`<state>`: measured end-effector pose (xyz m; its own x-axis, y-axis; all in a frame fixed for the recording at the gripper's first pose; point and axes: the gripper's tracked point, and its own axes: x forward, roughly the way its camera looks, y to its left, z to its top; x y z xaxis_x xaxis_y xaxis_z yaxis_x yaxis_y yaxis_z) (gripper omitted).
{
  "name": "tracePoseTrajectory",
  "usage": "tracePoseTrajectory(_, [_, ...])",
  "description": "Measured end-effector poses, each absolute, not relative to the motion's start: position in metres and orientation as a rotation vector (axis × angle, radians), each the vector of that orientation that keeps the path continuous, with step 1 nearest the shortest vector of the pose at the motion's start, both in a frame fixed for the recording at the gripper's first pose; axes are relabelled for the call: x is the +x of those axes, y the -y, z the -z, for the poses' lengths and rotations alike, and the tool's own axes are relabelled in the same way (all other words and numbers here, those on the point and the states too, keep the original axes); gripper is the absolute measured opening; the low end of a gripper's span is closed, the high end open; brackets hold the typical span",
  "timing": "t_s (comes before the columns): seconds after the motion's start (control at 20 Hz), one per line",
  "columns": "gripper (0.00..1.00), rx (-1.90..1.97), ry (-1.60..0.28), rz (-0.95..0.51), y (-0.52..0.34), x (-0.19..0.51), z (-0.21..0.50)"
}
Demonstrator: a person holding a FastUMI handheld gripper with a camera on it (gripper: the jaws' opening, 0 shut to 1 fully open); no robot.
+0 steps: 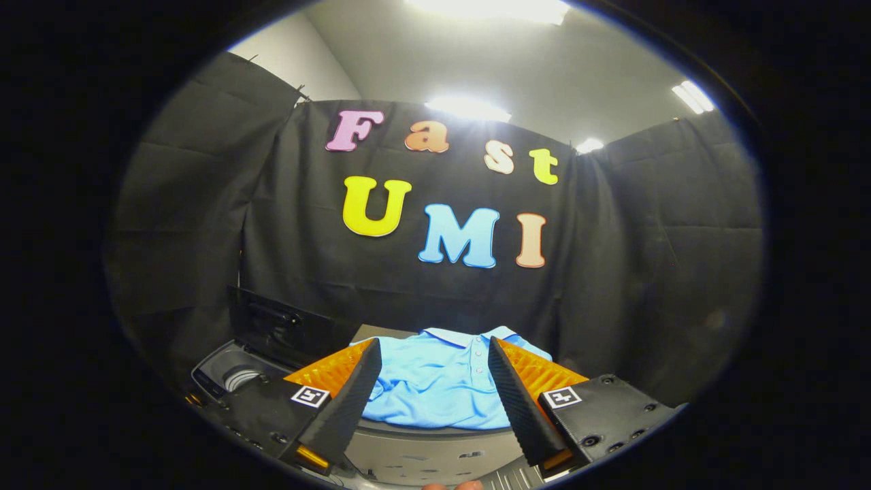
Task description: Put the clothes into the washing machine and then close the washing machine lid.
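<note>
A light blue polo shirt point(435, 378) with a white collar lies crumpled on a flat grey surface point(435, 442) just ahead of my fingers. My gripper point(433, 350) is open, its two fingers spread wide to either side of the shirt and holding nothing. To the left of the fingers stands the washing machine point(235, 374), dark, with its lid point(279, 327) raised upright and the drum opening showing beneath it.
The black cloth wall of the booth rises close behind the shirt and the machine. A person's fingertips point(452, 485) show just below the gripper.
</note>
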<state>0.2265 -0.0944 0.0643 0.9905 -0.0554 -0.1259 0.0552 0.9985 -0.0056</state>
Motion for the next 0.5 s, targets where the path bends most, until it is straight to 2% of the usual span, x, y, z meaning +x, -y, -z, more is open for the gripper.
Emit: tracePoseTrajectory(0.5, [0.98,0.013,-0.34,0.0,0.101,0.309,-0.03])
